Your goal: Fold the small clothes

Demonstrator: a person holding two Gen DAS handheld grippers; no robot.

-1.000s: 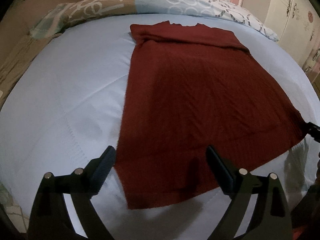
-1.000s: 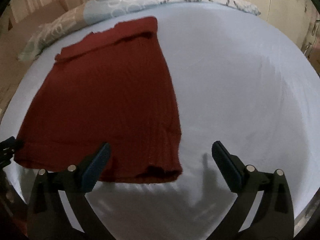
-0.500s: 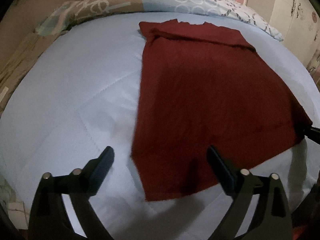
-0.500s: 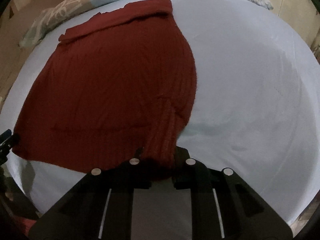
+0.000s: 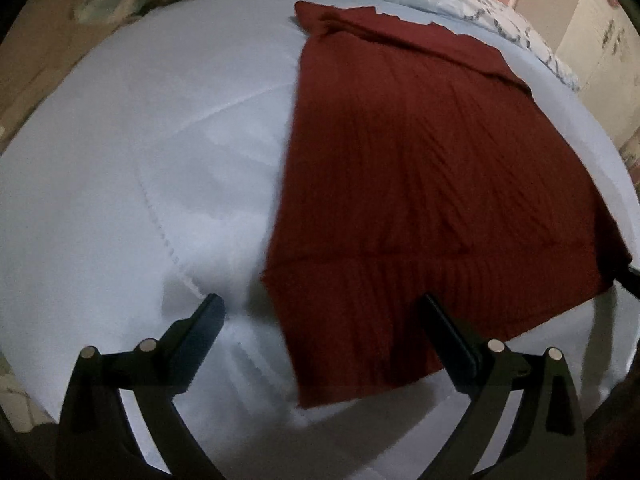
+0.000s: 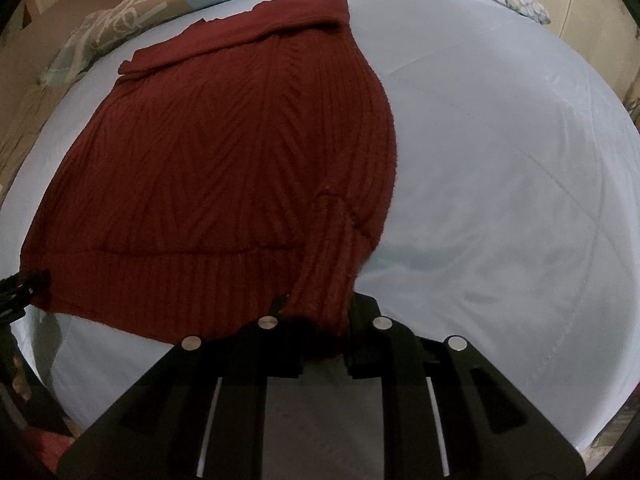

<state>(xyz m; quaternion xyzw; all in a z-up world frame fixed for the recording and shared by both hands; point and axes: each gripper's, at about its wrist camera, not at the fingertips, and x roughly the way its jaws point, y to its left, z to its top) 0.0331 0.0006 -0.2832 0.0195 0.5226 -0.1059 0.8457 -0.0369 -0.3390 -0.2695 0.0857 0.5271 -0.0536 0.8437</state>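
A dark red knitted garment (image 5: pixel 420 184) lies flat on the pale blue bed sheet (image 5: pixel 140 180), collar end far, ribbed hem near. My left gripper (image 5: pixel 320 316) is open just above the hem's near left corner; that corner lies between the fingers, untouched. In the right wrist view the garment (image 6: pixel 224 168) fills the left half. My right gripper (image 6: pixel 320 320) is shut on the hem's near right corner, which bunches into a ridge rising from the jaws. The left gripper's tip (image 6: pixel 24 284) shows at the hem's far left corner.
Patterned pillows (image 5: pixel 460 0) line the head of the bed beyond the collar. A cream cabinet (image 5: pixel 600 40) stands to the right. Bare sheet (image 6: pixel 500 160) spreads to the right of the garment and also on its left side.
My right gripper went from wide open to shut on the hem's near right corner, bunching it. My left gripper sank and shifted left, so the hem's left corner now sits between its fingers.
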